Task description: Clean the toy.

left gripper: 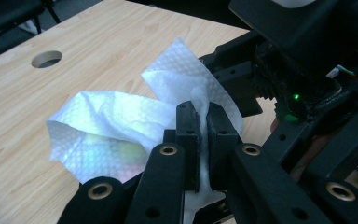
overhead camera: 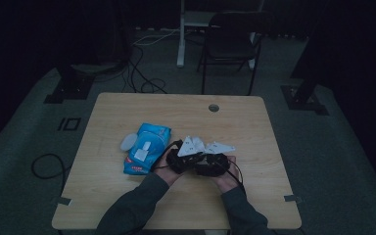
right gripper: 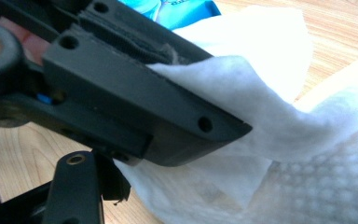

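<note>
We clamp the left gripper (left gripper: pixel 203 135) on a white embossed paper wipe (left gripper: pixel 116 128) above the pale wooden table (left gripper: pixel 98 42); we cannot tell whether the right gripper (overhead camera: pixel 210 164) grips.

High view: overhead, facing forward-down, far | gripper views: close, along black jaws | shared: crumpled white embossed paper tissue (left gripper: pixel 121 126), light wooden table (overhead camera: pixel 254 122)
</note>
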A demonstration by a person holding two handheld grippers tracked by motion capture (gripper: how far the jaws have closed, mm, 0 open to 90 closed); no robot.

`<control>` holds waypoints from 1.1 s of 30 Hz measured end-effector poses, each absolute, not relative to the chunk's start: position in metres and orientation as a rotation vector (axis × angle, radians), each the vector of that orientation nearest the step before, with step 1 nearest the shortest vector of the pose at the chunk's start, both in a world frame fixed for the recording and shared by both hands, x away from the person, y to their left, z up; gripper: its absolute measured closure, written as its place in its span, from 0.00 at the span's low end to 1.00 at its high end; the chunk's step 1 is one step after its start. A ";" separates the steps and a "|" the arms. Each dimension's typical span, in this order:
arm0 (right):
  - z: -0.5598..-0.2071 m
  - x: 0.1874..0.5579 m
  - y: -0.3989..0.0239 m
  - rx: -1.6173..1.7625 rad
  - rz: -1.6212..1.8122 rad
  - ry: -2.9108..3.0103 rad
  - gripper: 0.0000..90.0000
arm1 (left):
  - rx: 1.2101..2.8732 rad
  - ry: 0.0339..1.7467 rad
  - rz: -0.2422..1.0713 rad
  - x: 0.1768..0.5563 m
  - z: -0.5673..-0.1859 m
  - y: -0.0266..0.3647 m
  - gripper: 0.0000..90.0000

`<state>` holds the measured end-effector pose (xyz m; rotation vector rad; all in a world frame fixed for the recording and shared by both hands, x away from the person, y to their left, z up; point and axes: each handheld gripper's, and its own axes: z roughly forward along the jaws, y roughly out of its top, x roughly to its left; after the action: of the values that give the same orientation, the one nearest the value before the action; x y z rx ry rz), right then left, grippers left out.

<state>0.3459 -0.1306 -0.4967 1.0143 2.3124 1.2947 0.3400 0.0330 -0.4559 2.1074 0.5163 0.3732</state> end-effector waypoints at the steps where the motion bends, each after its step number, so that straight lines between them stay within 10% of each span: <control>1: -0.497 0.346 -0.130 1.011 1.292 2.312 0.39 | 2.108 0.518 0.389 0.339 -0.456 0.032 0.96; 33: -0.499 0.345 -0.126 0.975 1.285 2.337 0.39 | 2.121 0.530 0.415 0.332 -0.458 0.039 0.96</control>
<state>0.3452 -0.1265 -0.4993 0.9749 2.3365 1.2847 0.3324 0.0393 -0.4577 2.1207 0.5296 0.4148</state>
